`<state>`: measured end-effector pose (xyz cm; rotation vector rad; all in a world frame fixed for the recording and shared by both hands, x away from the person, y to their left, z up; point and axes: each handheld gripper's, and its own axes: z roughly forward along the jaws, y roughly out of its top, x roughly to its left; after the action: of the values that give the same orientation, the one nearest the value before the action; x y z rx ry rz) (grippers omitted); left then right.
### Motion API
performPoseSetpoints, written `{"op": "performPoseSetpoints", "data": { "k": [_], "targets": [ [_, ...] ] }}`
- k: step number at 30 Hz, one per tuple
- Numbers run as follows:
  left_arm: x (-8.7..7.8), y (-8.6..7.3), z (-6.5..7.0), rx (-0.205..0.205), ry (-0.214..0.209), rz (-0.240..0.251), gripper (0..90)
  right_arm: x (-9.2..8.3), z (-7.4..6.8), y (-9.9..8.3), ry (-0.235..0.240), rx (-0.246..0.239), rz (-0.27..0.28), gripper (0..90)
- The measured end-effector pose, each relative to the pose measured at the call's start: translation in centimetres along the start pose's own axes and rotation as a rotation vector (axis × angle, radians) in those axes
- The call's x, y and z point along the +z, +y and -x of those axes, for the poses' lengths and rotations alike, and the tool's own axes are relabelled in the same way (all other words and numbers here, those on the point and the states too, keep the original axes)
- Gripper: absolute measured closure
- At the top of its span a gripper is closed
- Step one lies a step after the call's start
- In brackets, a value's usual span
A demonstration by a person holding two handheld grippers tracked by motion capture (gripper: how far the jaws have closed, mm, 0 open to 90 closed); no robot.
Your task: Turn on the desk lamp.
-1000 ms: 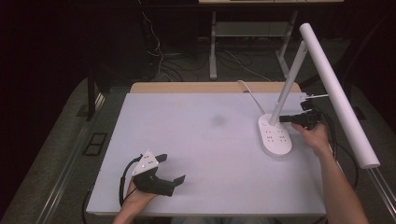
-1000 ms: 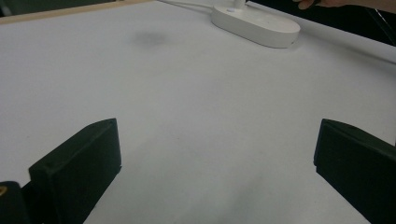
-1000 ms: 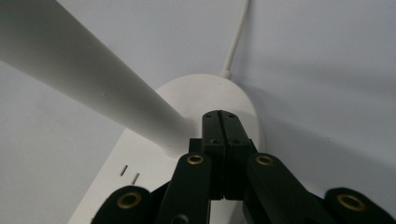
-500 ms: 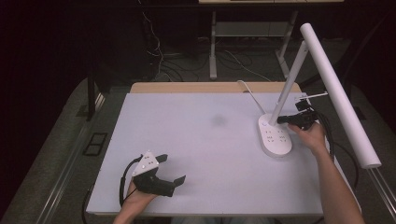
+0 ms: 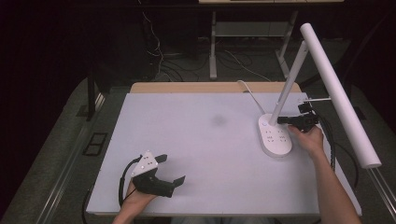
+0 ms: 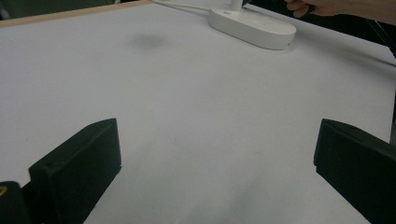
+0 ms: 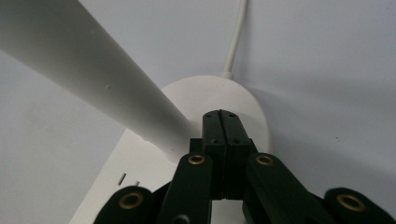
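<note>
- High view: we see a white table in a dark room, cables on the floor beyond. The desk lamp stands far right; the right gripper meets its base.
- Left gripper view: the left gripper gapes wide over bare tabletop, near left.
- Right gripper view: jaws pressed together, empty, tips over the lamp's base beside its stem.

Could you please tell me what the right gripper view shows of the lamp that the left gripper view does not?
The right gripper view shows the right gripper, jaws shut, tips over the lamp base beside the slanting stem, and the cord leaving the base. The left gripper view shows the left gripper wide open over the bare table, and the right hand. Both show the white base on the white table.
</note>
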<state>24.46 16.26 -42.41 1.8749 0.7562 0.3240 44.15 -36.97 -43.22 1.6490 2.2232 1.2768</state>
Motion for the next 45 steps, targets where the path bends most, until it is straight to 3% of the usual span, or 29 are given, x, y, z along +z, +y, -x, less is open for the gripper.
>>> {"op": "performPoseSetpoints", "data": {
  "k": [6, 16, 22, 30, 44, 45],
  "targets": [
    [0.1, 0.0, -0.1, -0.004, -0.001, -0.002, 0.0, -0.3, -0.7, 0.4, -0.003, -0.034, -0.016, 89.4],
    [0.1, 0.0, 0.0, -0.006, -0.005, 0.002, 0.0, -1.8, -1.1, 0.7, -0.034, -0.033, -0.015, 89.5],
    [0.0, 0.1, 0.1, -0.005, -0.008, 0.007, 0.0, -3.3, -1.4, 0.5, -0.049, -0.027, 0.001, 89.5],
    [-0.2, 0.1, 0.1, -0.006, -0.012, 0.013, 0.0, -5.1, -2.4, 0.4, -0.066, -0.056, 0.019, 89.5],
    [-0.2, 0.1, 0.3, -0.012, -0.029, 0.025, 0.0, -7.0, -4.7, -1.4, -0.074, -0.039, 0.051, 89.1],
    [-0.2, 0.1, 0.3, -0.013, -0.028, 0.028, 0.0, -7.3, -4.9, -1.6, -0.074, -0.036, 0.059, 81.9]
  ]
}}
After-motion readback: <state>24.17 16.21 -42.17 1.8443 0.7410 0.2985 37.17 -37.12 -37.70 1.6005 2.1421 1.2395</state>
